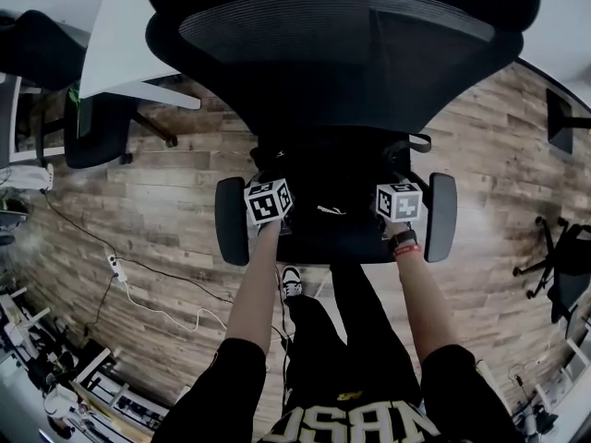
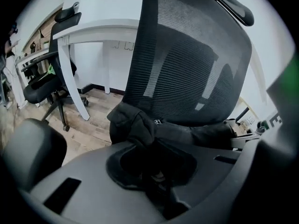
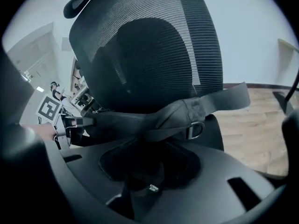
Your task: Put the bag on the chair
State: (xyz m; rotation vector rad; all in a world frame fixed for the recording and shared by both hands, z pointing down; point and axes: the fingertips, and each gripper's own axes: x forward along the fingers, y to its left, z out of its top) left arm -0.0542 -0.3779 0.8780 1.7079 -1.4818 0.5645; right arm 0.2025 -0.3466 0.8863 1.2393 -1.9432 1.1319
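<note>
At the left side of the black mesh-backed office chair, the left gripper has its jaws drawn nearly together on a bunched fold of the black soft fabric bag, so that end of the bag is pinched and gathered up off the seat. The bag itself is already on the chair's seat, close against the foot of the backrest and between the two armrests. Its long axis runs across the seat from one armrest side to the other, parallel to the backrest. The crumpled end points toward the chair's left, and a flat grey webbing strap with a metal D-ring trails toward the chair's right. At that right side, the right gripper has its jaws standing partly apart. Dark cloth with a small white label lies between them, but it looks slack and not squeezed, so I judge this side to be free of the load. The bag reads as limp and probably light: it folds and sags wherever it is not held and keeps no shape of its own. Its cloth should not be slippery, and nothing about it looks fragile. A pinch on a thick gather of cloth holds it well enough. The webbing next to the ring would be the firmer place to hold, since loose cloth can slide out of narrow jaws. With the bag lying on the seat, the task looks nearly done.
</note>
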